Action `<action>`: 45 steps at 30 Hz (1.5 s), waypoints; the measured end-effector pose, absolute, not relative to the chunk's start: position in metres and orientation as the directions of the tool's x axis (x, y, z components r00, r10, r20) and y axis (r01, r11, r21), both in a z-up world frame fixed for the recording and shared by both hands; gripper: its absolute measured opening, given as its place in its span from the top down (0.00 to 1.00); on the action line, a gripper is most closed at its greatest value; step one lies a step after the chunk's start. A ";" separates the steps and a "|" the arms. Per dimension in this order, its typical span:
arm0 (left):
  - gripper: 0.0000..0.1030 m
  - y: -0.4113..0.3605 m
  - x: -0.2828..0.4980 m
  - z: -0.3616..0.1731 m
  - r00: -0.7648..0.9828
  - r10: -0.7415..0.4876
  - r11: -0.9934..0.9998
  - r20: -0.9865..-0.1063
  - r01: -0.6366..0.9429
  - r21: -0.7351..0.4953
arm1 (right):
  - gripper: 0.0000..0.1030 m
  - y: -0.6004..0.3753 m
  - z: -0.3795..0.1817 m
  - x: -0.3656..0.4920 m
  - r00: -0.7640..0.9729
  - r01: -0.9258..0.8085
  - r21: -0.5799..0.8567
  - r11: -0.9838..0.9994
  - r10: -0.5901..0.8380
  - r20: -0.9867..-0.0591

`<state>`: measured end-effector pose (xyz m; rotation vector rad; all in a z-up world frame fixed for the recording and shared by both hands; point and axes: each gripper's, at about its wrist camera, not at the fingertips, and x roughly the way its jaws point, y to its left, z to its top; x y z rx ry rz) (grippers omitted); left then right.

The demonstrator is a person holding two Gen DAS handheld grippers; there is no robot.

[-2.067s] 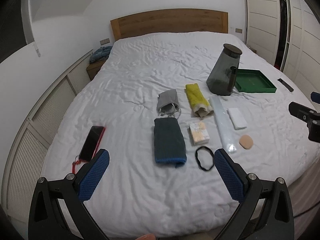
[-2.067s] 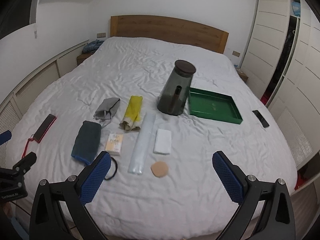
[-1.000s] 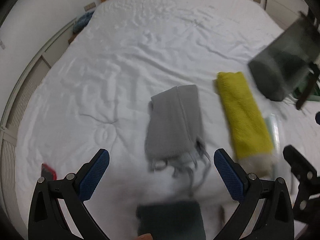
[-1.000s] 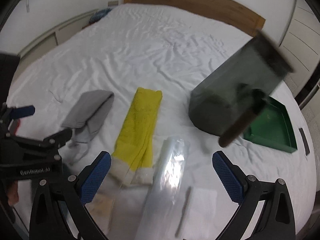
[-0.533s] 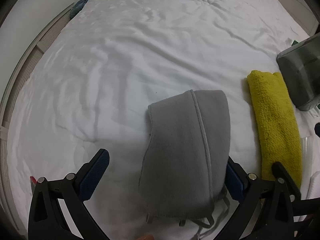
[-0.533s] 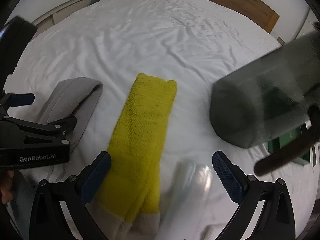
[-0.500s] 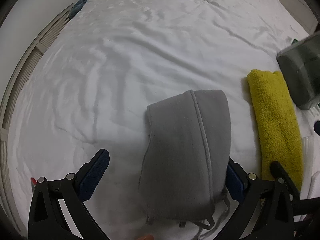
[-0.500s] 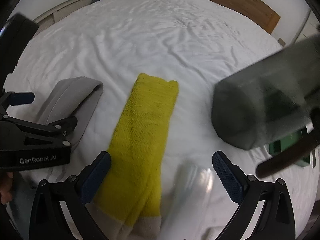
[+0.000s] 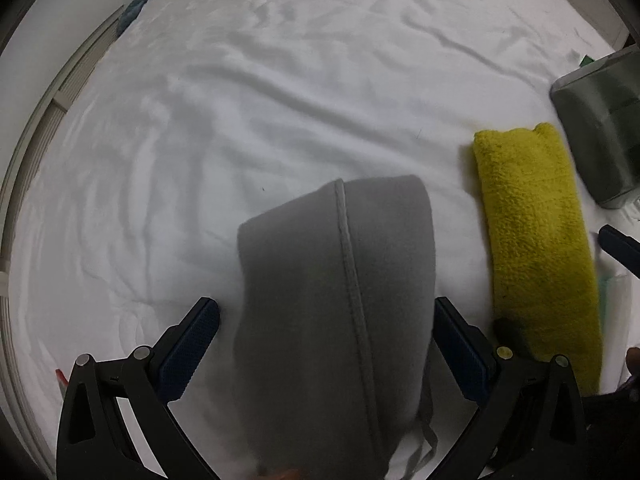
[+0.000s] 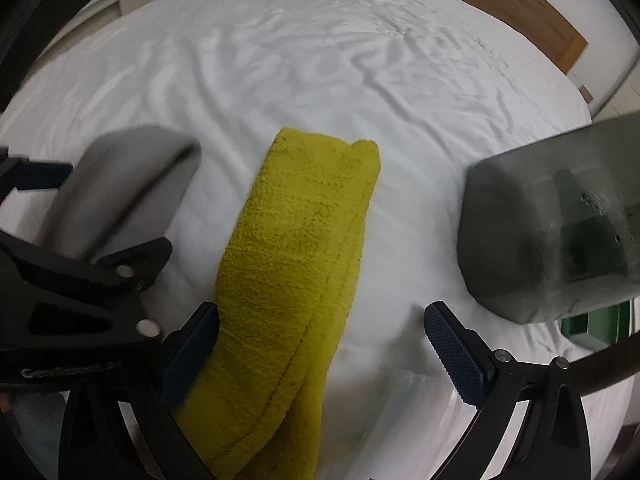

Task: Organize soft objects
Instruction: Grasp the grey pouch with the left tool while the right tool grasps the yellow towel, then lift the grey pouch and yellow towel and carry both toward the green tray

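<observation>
A folded grey cloth (image 9: 332,280) lies on the white bed (image 9: 280,80). My left gripper (image 9: 326,340) is open, its blue pads on either side of the cloth. A folded yellow towel (image 10: 296,264) lies to its right; it also shows in the left wrist view (image 9: 536,232). My right gripper (image 10: 320,352) is open around the towel, with the left pad at the towel's edge. The grey cloth (image 10: 124,184) and the left gripper's black frame (image 10: 80,288) show at the left of the right wrist view.
A dark translucent jug (image 10: 560,224) stands to the right of the towel, also in the left wrist view (image 9: 600,128). A green tray (image 10: 592,324) lies behind it. A clear plastic bag (image 10: 420,408) lies at lower right. The wooden headboard (image 10: 520,4) is far behind.
Both grippers have moved forward and down: the left now straddles the grey cloth and the right straddles the yellow towel. Both stay open.
</observation>
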<state>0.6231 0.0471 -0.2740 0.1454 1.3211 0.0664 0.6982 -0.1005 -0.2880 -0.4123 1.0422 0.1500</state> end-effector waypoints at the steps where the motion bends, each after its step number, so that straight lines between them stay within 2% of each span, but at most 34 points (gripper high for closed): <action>1: 0.01 0.048 0.624 -0.276 0.241 0.144 0.987 -0.960 0.035 0.157 | 0.01 -0.101 -0.289 0.699 0.498 -0.318 -0.252 0.914 -0.066 -0.865; 7: 0.01 0.065 0.631 -0.282 0.220 0.132 0.990 -0.966 0.028 0.141 | 0.04 -0.101 -0.292 0.705 0.494 -0.335 -0.225 0.915 -0.033 -0.869; 13: 0.01 0.077 0.641 -0.291 0.205 0.107 0.994 -0.973 0.016 0.112 | 0.29 -0.100 -0.294 0.704 0.479 -0.371 -0.185 0.910 0.017 -0.878; 21: 0.01 0.076 0.649 -0.298 0.200 0.122 0.992 -0.972 0.013 0.127 | 0.48 -0.107 -0.291 0.704 0.453 -0.395 -0.116 0.911 0.083 -0.888; 24: 0.04 0.073 0.651 -0.302 0.197 0.127 0.991 -0.972 0.011 0.131 | 0.61 -0.115 -0.287 0.705 0.437 -0.409 -0.079 0.909 0.119 -0.892; 27: 0.11 0.063 0.652 -0.305 0.195 0.115 0.993 -0.974 0.011 0.119 | 0.71 -0.120 -0.284 0.705 0.424 -0.419 -0.053 0.906 0.144 -0.894; 30: 0.28 0.059 0.651 -0.302 0.201 0.095 0.994 -0.975 0.042 0.105 | 0.77 -0.121 -0.281 0.704 0.422 -0.424 -0.043 0.905 0.155 -0.893; 32: 0.44 0.053 0.648 -0.299 0.204 0.081 0.993 -0.976 0.064 0.096 | 0.81 -0.123 -0.280 0.703 0.425 -0.421 -0.037 0.906 0.162 -0.891; 37: 0.70 0.035 0.644 -0.295 0.216 0.075 0.991 -0.973 0.094 0.097 | 0.84 -0.125 -0.275 0.695 0.438 -0.421 -0.030 0.906 0.175 -0.882; 41: 0.79 0.025 0.638 -0.291 0.228 0.076 0.991 -0.971 0.093 0.100 | 0.85 -0.131 -0.269 0.687 0.459 -0.414 -0.018 0.910 0.192 -0.868; 45: 0.82 0.027 0.635 -0.288 0.242 0.071 0.992 -0.968 0.082 0.094 | 0.85 -0.137 -0.260 0.679 0.487 -0.405 -0.010 0.914 0.207 -0.849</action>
